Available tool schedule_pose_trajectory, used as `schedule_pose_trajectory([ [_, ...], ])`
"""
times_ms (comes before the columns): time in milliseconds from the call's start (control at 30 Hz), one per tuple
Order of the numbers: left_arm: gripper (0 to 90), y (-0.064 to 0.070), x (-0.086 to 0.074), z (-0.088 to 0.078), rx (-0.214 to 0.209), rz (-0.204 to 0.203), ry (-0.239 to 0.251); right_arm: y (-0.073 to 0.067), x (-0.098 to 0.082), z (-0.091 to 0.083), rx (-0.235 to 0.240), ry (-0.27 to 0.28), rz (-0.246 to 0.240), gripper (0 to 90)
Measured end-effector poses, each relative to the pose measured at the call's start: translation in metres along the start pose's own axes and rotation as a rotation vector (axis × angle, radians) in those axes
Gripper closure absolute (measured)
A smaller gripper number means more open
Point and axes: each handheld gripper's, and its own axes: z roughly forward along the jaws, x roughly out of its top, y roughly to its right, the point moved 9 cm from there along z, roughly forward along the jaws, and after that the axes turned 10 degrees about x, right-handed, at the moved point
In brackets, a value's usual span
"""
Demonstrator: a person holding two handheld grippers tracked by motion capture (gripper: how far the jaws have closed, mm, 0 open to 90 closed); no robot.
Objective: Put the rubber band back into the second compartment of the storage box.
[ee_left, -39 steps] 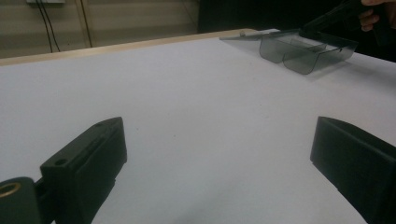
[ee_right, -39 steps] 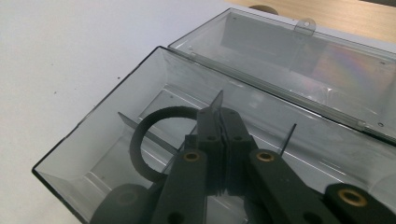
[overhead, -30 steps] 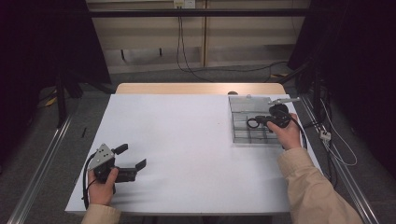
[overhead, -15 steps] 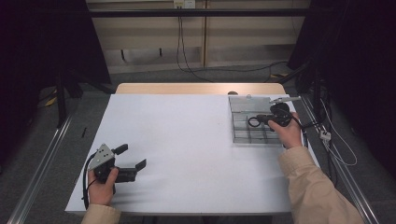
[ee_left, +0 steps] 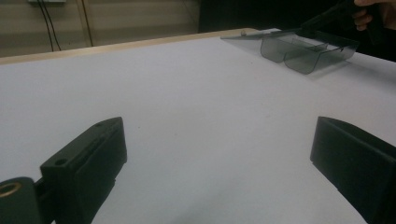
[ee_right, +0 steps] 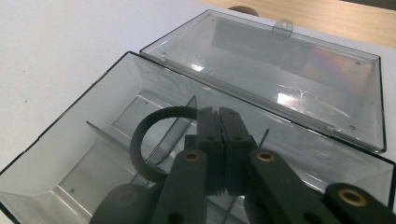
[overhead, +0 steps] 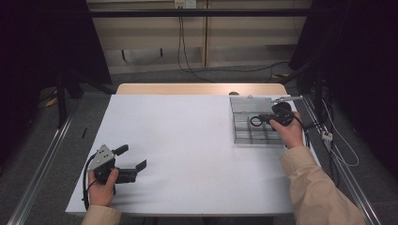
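holding a black rubber ring clamped in our right gripper over the open clear compartment box, we have yet to drop it in, while our left gripper idles on the bench, fingers apart.

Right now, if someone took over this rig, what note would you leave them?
Right tongs: shut on a black ring, held over the open clear compartment box at the table's right side.
Left tongs: open, nothing between them, resting low near the front left of the white table.
Box lid: folded back flat.
Done: ring picked up and brought over the box.
Left: probably lower the ring into a compartment and release it; which one I cannot tell.
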Motion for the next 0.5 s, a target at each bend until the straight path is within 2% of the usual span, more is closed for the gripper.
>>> schedule_pose_trajectory([
  [500, 3.6, 0.0001, -0.0001, 0.0001, -0.001, 0.001, -0.001, 0.0055, -0.0022, 0.0044, -0.024, -0.007, 0.0, 87.8],
])
